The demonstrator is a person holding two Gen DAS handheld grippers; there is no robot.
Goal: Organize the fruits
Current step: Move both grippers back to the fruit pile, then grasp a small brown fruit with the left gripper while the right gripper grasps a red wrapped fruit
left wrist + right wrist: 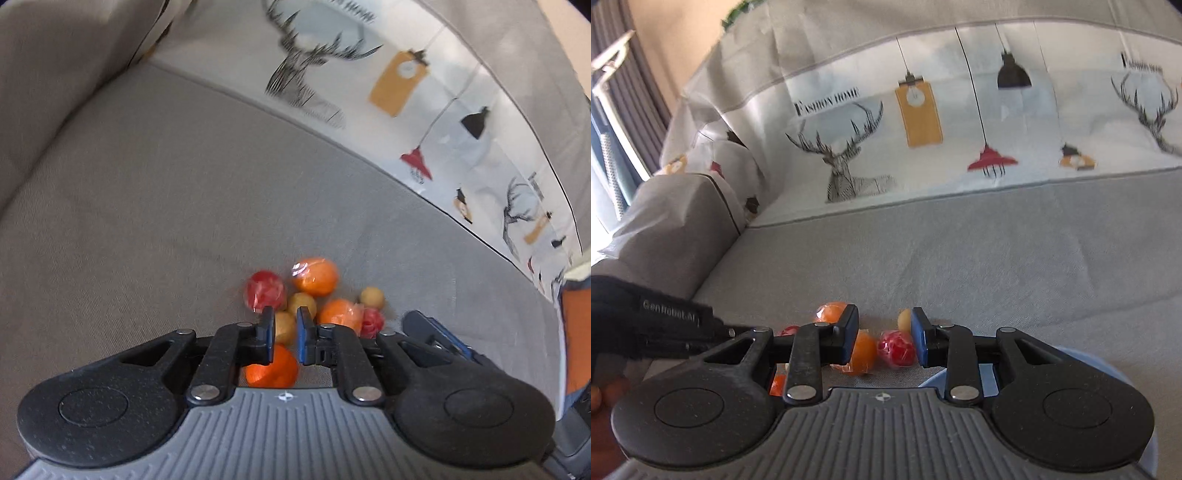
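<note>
A cluster of small fruits lies on a grey sofa seat point(147, 206). In the left wrist view I see a red fruit point(264, 289), oranges point(316, 277) point(339, 314) point(273, 369), tan fruits point(302, 303) point(372, 296) and a small red one point(372, 322). My left gripper point(285, 325) hangs just above them, jaws narrowly apart around a tan fruit point(285, 326); contact is unclear. My right gripper point(884, 338) is open over an orange point(863, 352) and a red fruit point(897, 349), touching neither. The right gripper's finger also shows in the left wrist view point(436, 334).
A printed cloth with deer and lamps point(923, 122) covers the sofa back. A padded armrest point(676, 221) stands on the left. A light blue plate rim point(1071, 363) lies under my right gripper. The left gripper's black body point(665, 325) reaches in from the left.
</note>
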